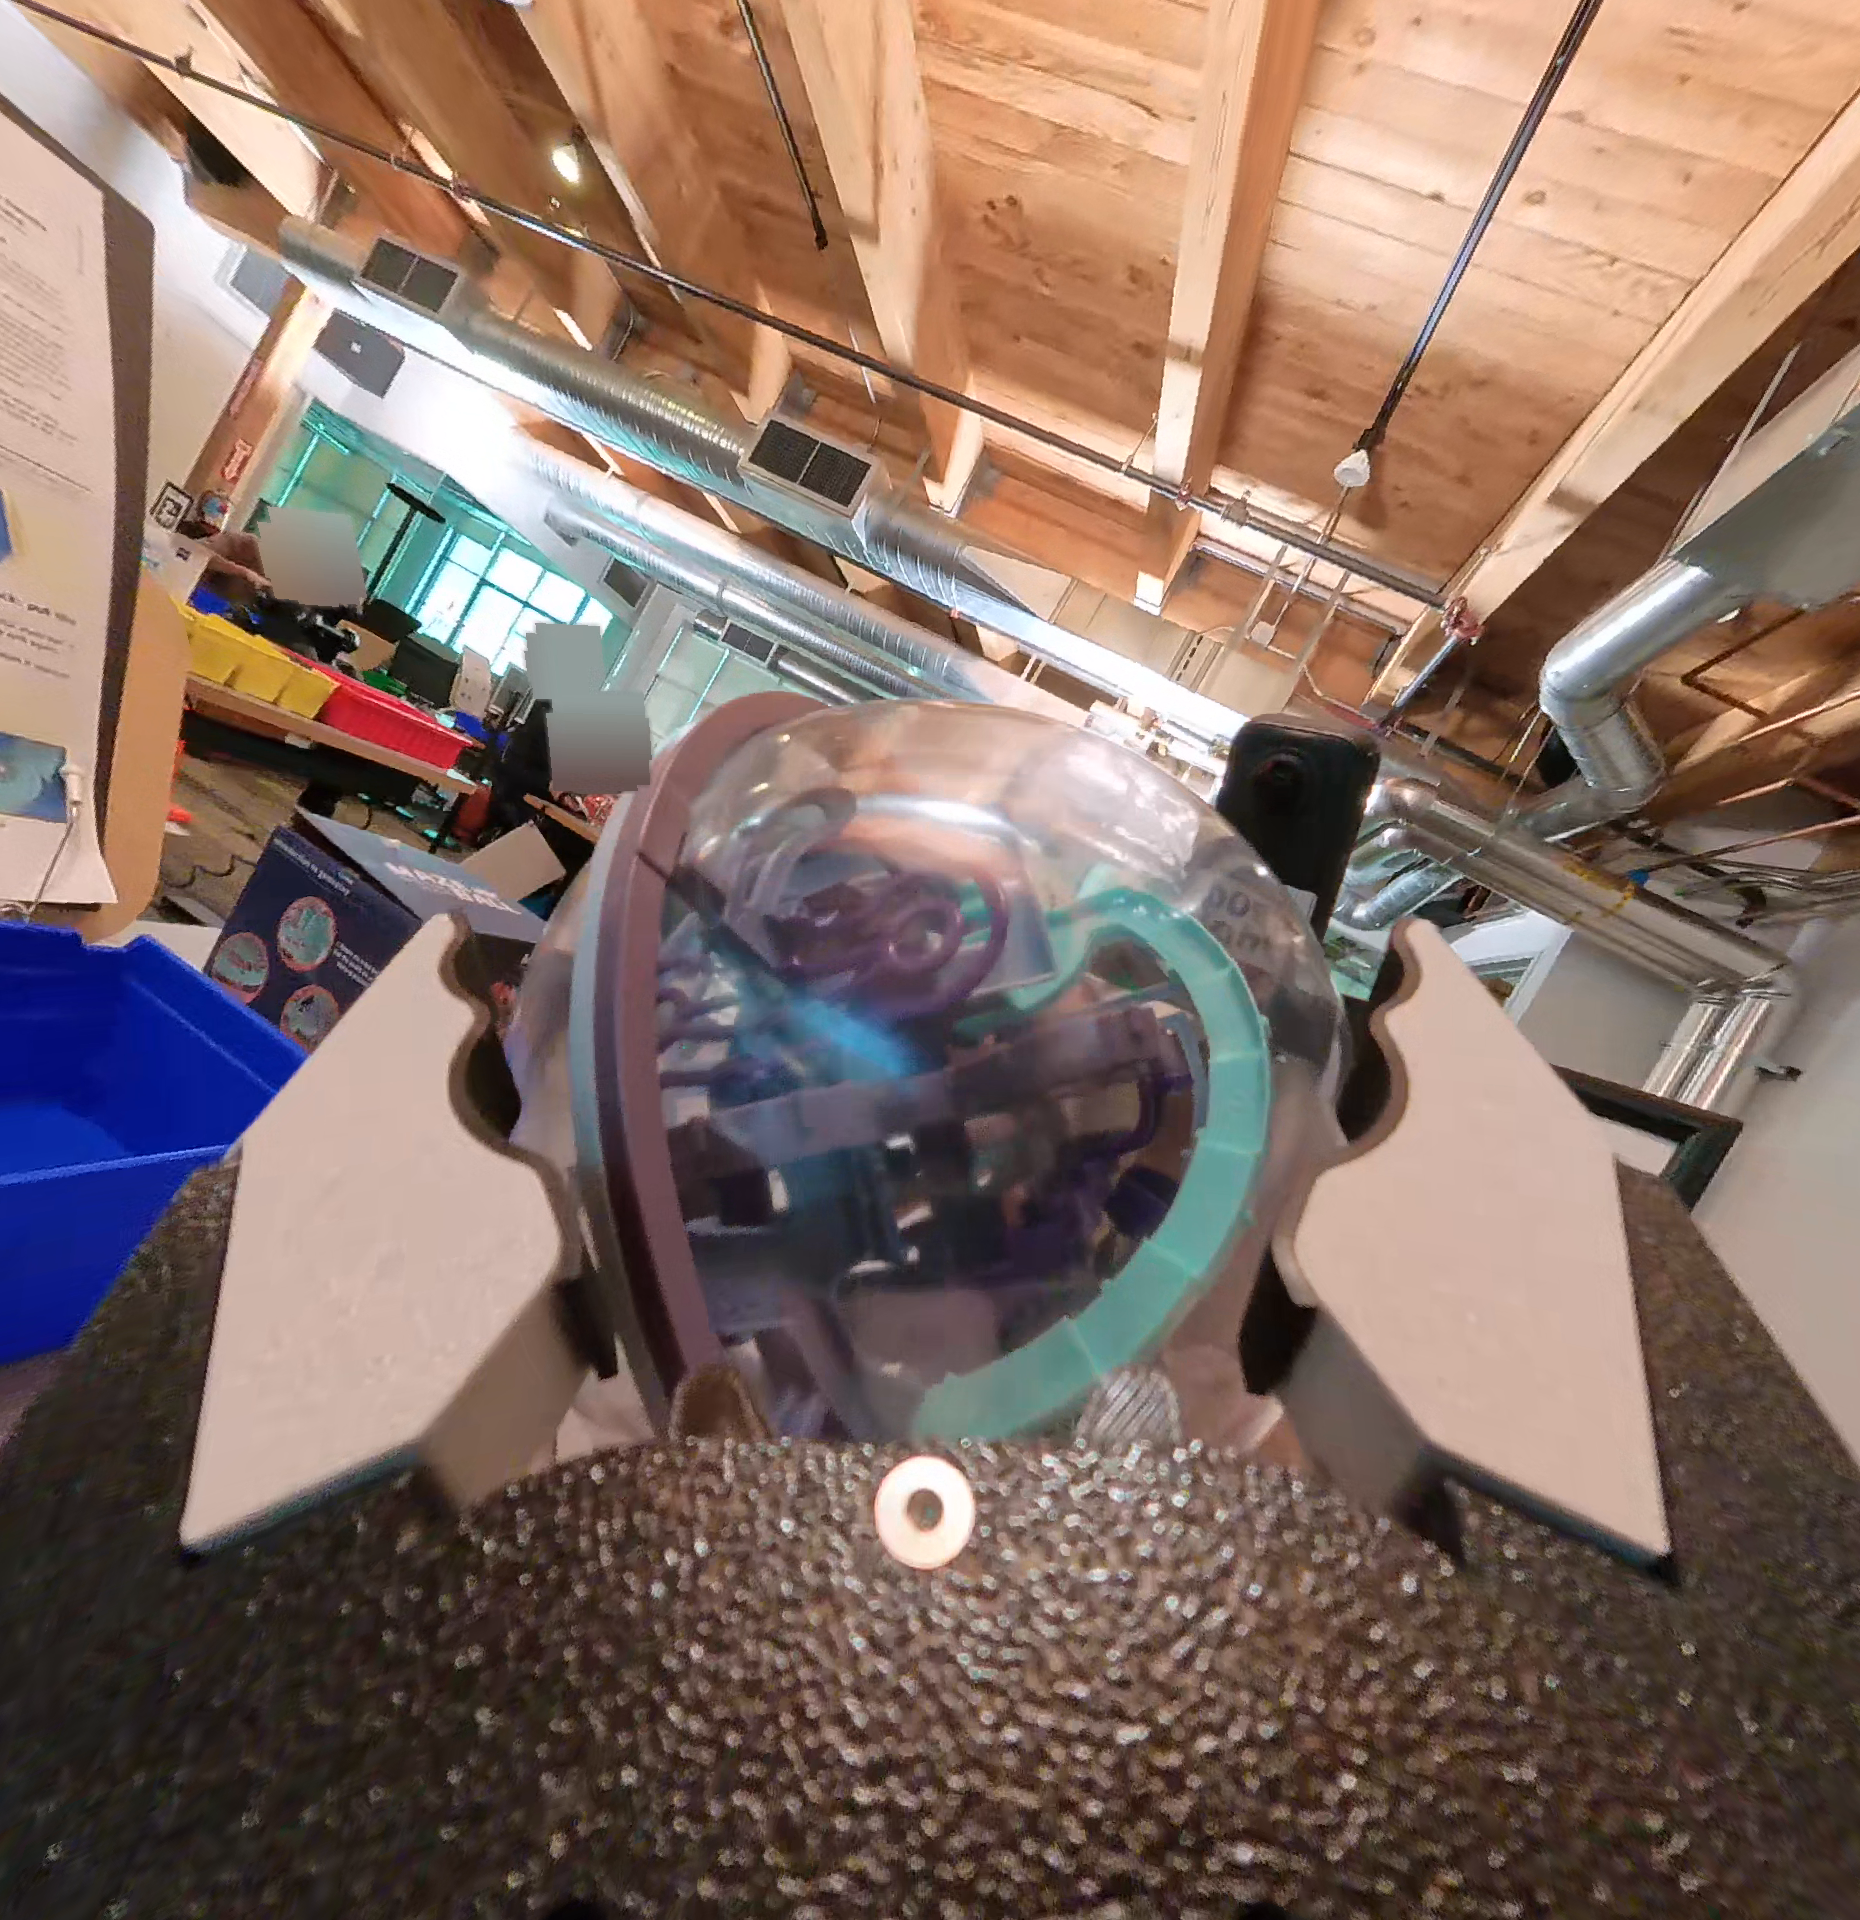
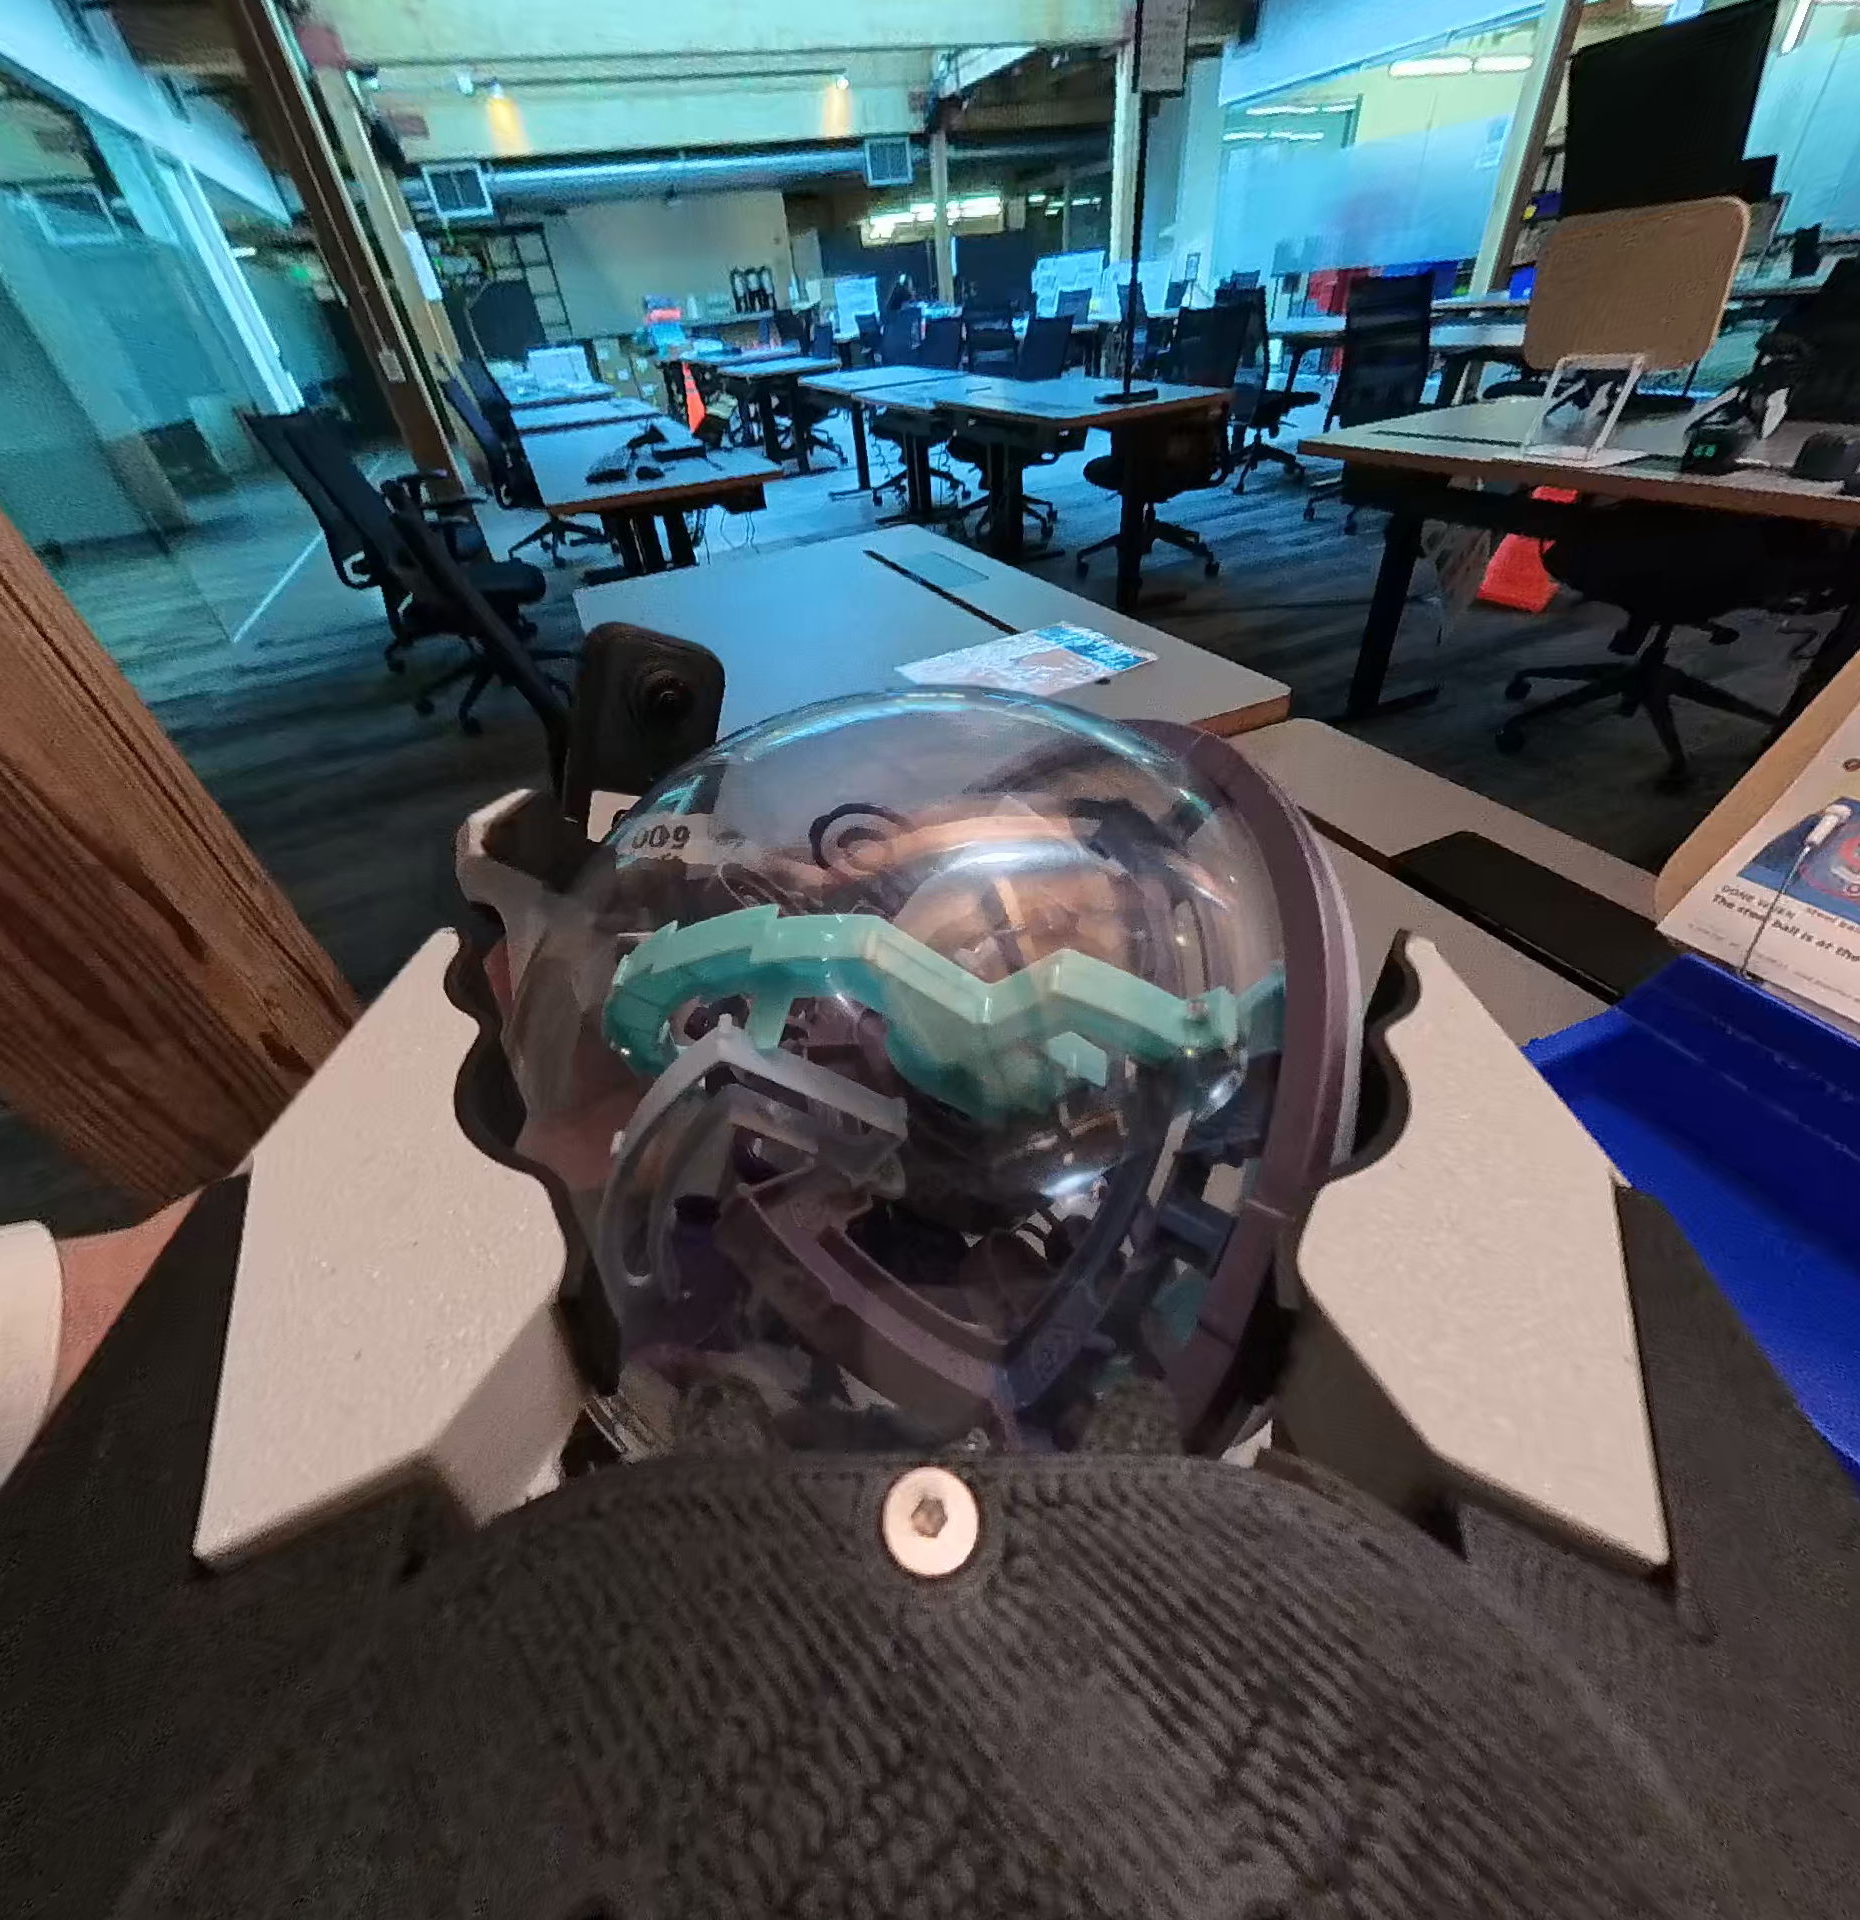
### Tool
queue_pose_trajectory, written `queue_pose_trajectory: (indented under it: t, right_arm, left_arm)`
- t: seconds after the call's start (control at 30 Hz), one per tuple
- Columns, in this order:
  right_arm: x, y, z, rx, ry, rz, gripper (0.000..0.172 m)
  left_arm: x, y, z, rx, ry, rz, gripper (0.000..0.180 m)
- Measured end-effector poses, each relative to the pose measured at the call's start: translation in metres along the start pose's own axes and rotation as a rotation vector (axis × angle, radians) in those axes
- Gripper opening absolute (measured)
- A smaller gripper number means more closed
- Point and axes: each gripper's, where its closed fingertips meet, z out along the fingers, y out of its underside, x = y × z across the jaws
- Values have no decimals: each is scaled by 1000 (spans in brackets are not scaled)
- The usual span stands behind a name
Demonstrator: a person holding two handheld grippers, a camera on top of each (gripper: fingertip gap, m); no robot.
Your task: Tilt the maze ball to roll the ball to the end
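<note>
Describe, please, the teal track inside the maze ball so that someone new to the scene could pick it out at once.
Start at the clear maze ball between the right gripper's pale fingers. Inside the dome, a teal track crosses the upper half from side to side. It alone is teal and zigzag; the pieces around it are purple, grey or dark.

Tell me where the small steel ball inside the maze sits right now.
In the right wrist view the steel ball rests on the teal zigzag track, at its right end, close to the purple ring around the clear maze ball.
</note>
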Motion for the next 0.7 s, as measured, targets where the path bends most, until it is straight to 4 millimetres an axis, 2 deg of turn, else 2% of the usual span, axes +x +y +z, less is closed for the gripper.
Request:
queue_pose_trajectory:
  t: [0.1,0.17,0.4,0.57,0.63,0.7]
  right_arm:
    - [-4,-2,1,0,-28,-67,158]
    - [-16,-12,-1,39,-65,-171,157]
    - [-80,-51,-27,244,-170,-594,158]
    - [-143,-73,-58,385,-185,-905,158]
    - [-156,-82,-66,417,-195,-955,158]
    - [-153,-91,-69,436,-215,-922,158]
  left_arm:
    - [2,0,-2,26,24,39,156]
    - [14,-6,-3,40,60,113,156]
    - [90,-29,-10,116,203,522,156]
    - [168,-37,-24,205,360,778,157]
    - [187,-39,-24,217,383,842,157]
    - [191,-45,-18,205,357,849,156]
